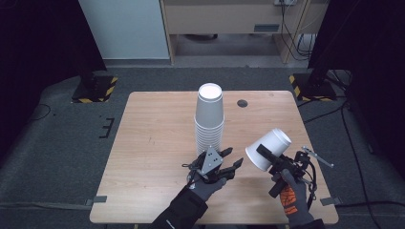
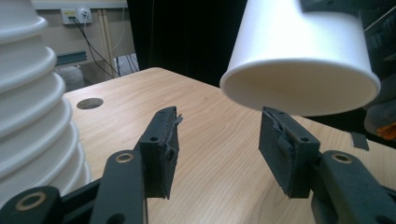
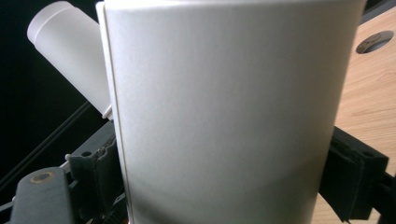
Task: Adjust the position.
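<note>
A tall stack of white paper cups (image 1: 209,119) stands upside down near the middle of the wooden table (image 1: 153,143). My left gripper (image 1: 233,156) hovers just right of the stack's base, jaws open with nothing between them. In the left gripper view the stack (image 2: 32,93) is at the left edge, and the open jaws (image 2: 219,140) point toward the rim of a single white cup (image 2: 303,56). That cup (image 1: 268,149) is tilted, mouth toward the left gripper, with my right gripper (image 1: 270,157) shut on its sides. In the right gripper view the cup's wall (image 3: 224,116) sits between the pads (image 3: 100,172).
A round cable hole (image 1: 242,103) lies in the tabletop behind the stack. Black stands on yellow-and-black striped bases (image 1: 95,88) (image 1: 310,86) stand on the floor beyond the far corners. Cables trail at the right. Bare wood lies left of the stack.
</note>
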A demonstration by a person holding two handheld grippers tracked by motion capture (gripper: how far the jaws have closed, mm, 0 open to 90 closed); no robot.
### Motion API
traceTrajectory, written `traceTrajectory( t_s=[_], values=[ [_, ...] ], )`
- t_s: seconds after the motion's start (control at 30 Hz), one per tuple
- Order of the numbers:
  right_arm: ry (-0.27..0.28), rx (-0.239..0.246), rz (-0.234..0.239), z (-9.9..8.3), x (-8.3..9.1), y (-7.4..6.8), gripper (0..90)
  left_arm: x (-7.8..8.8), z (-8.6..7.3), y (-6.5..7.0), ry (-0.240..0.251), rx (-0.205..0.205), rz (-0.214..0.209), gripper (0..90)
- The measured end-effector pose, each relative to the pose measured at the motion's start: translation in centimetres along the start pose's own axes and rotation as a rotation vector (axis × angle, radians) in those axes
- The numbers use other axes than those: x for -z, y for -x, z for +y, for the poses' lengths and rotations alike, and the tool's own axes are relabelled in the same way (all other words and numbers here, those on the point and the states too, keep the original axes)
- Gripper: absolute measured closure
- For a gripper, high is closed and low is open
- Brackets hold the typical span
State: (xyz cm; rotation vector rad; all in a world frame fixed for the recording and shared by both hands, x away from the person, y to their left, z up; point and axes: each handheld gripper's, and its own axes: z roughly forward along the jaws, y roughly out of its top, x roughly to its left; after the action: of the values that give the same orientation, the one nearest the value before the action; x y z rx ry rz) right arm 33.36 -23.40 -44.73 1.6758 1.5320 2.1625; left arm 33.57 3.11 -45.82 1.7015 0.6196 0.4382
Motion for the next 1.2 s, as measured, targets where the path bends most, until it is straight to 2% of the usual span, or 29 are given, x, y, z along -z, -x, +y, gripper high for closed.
traceTrajectory(
  t_s=[0.47,0.97,1.2],
  values=[
    [-0.007,-0.019,0.009,-0.3,-0.2,0.1,15.1,-1.9,0.0,0.1,0.015,-0.033,-0.005,48.3],
    [-0.039,-0.026,0.018,-0.9,-0.8,-0.1,15.0,-2.6,0.4,0.5,0.055,-0.036,-0.002,51.9],
    [-0.050,-0.034,0.022,-1.1,-1.0,-0.1,15.0,-3.0,0.4,0.3,0.060,-0.032,-0.007,54.6]
  ],
)
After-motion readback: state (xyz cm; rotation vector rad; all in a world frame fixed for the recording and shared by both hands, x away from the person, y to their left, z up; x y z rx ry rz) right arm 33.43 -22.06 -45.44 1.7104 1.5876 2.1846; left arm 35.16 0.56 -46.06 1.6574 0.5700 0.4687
